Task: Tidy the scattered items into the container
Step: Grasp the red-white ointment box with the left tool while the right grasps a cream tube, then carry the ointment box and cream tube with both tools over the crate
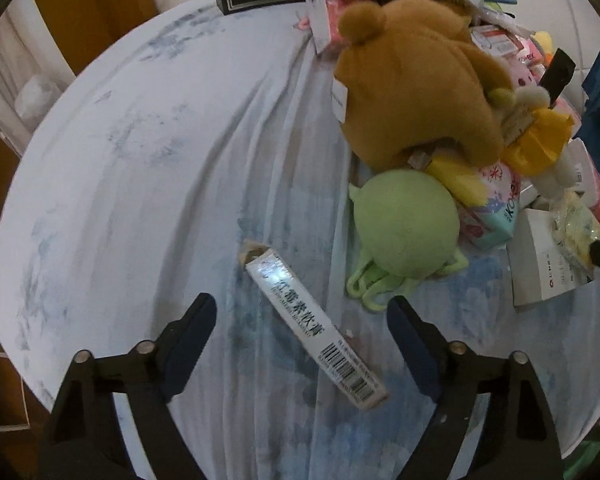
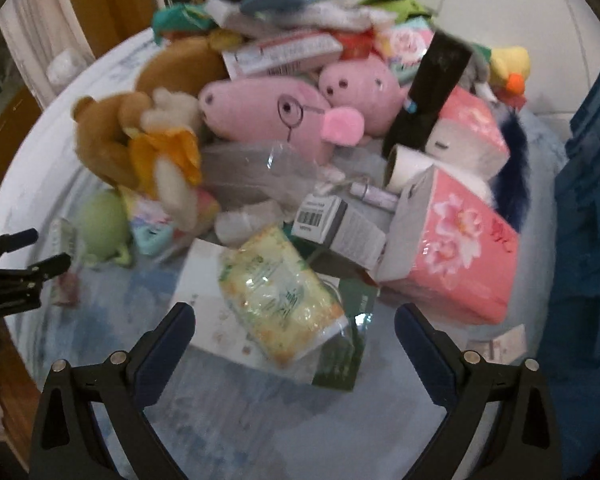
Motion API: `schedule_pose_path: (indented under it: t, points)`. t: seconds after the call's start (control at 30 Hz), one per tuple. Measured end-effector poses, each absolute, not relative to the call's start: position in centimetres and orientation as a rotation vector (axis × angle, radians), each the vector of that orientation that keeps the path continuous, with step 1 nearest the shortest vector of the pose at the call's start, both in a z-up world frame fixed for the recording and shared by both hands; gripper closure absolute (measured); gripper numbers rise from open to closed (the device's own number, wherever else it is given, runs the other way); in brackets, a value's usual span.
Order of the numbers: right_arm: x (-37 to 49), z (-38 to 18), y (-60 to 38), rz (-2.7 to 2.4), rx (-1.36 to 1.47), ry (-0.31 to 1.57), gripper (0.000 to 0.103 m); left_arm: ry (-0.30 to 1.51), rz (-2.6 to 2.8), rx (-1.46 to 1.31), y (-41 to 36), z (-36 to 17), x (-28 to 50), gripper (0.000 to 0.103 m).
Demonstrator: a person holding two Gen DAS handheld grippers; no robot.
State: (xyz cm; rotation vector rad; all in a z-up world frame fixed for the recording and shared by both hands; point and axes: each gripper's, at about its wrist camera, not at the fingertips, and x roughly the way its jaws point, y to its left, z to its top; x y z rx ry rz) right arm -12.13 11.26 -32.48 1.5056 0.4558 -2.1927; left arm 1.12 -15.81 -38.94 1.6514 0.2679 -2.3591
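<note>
My left gripper [image 1: 302, 322] is spread wide and empty above a long white cardboard box with a barcode [image 1: 314, 326], which lies flat between the fingers on the wrinkled pale-blue cloth [image 1: 140, 168] of the tabletop. Just beyond it sits a round pale-green plush toy [image 1: 406, 226], and past that a brown plush bear [image 1: 414, 88] lies on the heap along the tabletop's right side. My right gripper [image 2: 294, 334] is likewise spread wide, holding nothing, over a crinkled clear packet with green and yellow print [image 2: 282, 300] that rests on a flat white box [image 2: 204, 304]. Beside it stands a pink flowered tissue pack [image 2: 456, 252]; two pink plush pigs [image 2: 268, 114] lie farther back. The dark-blue plastic container [image 2: 584, 200] stands at the tabletop's right edge.
</note>
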Motion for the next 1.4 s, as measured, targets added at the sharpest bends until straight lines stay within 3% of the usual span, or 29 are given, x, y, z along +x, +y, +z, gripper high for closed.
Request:
schedule_pose_path:
  t: [0.07,0.13,0.2,0.3,0.37,0.43,0.47,0.53,0.57,0.67,1.07,1.4]
  points:
    - [-12.5,-33.6,10.9,-2.182,1.532,0.490,0.002,0.250,-2.362,1.681,-15.6,-39.6,1.0,0.026]
    - [-12.7,-34.3,10.7,-2.177,1.541,0.506,0.003,0.259,-2.360,1.744,-15.4,-40.4,0.8,0.052]
    - [-12.9,-34.9,10.5,-2.172,1.549,0.517,0.003,0.239,-2.357,1.773,-15.2,-40.9,0.7,0.059]
    - [-13.0,-35.5,10.1,-2.164,1.562,0.532,0.012,0.230,-2.387,1.773,-15.1,-40.6,0.6,0.084]
    - [-12.8,-35.5,9.8,-2.155,1.559,0.539,0.028,0.233,-2.390,1.782,-15.2,-40.5,0.6,0.085]
    - [-12.6,-35.3,9.5,-2.153,1.549,0.551,0.037,0.241,-2.395,1.789,-15.1,-40.3,0.7,0.085]
    - [-12.4,-35.2,9.3,-2.148,1.549,0.557,0.048,0.237,-2.403,1.786,-15.0,-40.0,0.8,0.085]
    - [-12.2,-35.0,9.3,-2.137,1.561,0.527,0.055,0.231,-2.411,1.782,-14.9,-39.6,0.9,0.085]
    - [-12.1,-34.9,9.4,-2.137,1.565,0.516,0.073,0.228,-2.416,1.778,-14.8,-39.3,1.0,0.085]
    - [-11.7,-34.3,9.7,-2.128,1.577,0.466,0.083,0.220,-2.429,1.766,-14.7,-38.5,1.2,0.085]
    - [-10.4,-29.5,12.3,-2.169,1.556,0.340,0.088,0.226,-2.479,1.704,-15.3,-34.7,1.6,0.085]
    - [-9.1,-22.5,13.2,-2.249,1.435,0.246,0.088,0.120,-2.595,1.546,-15.2,-27.9,1.1,0.085]
